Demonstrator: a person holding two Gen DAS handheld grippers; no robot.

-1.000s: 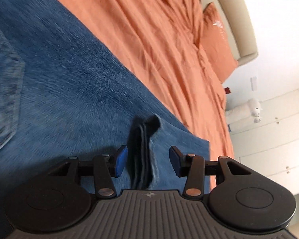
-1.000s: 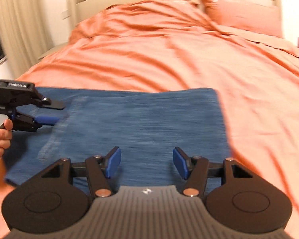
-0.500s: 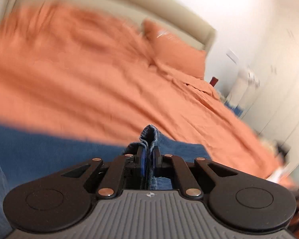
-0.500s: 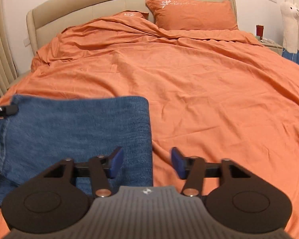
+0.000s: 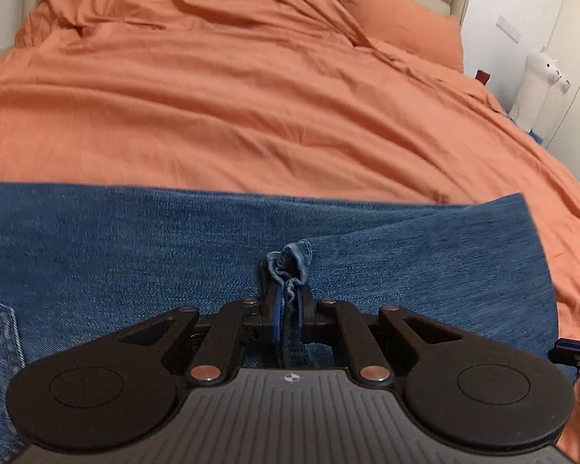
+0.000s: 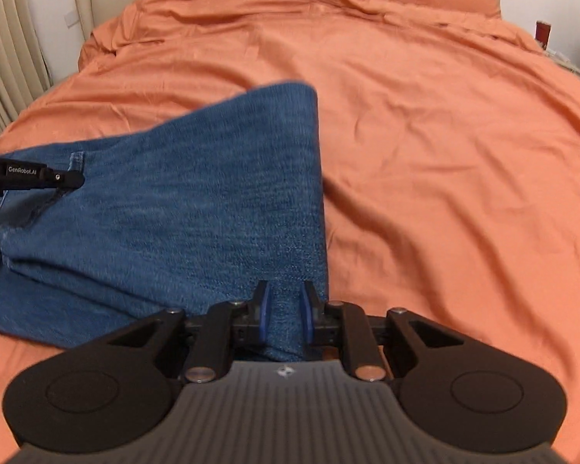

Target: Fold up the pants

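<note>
While both tools—left tool [image 5: 288, 319] and right tool [image 6: 284, 319]—pinched the jeans [image 6: 197, 208], lifting evenly would have kept the fold square; uneven pulls risked skewing it.

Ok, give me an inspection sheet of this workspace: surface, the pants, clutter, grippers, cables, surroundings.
Surface: bed with orange duvet, wrinkled.
Job's things: blue jeans, partly folded, one part lifted off the duvet.
Clutter: nothing seen.
Grippers: left gripper shut on a bunched denim edge; right gripper shut on the jeans near their right edge.
Cables: nothing seen.
Surroundings: orange pillow, beige headboard, white plush toy, cupboards at right.
</note>
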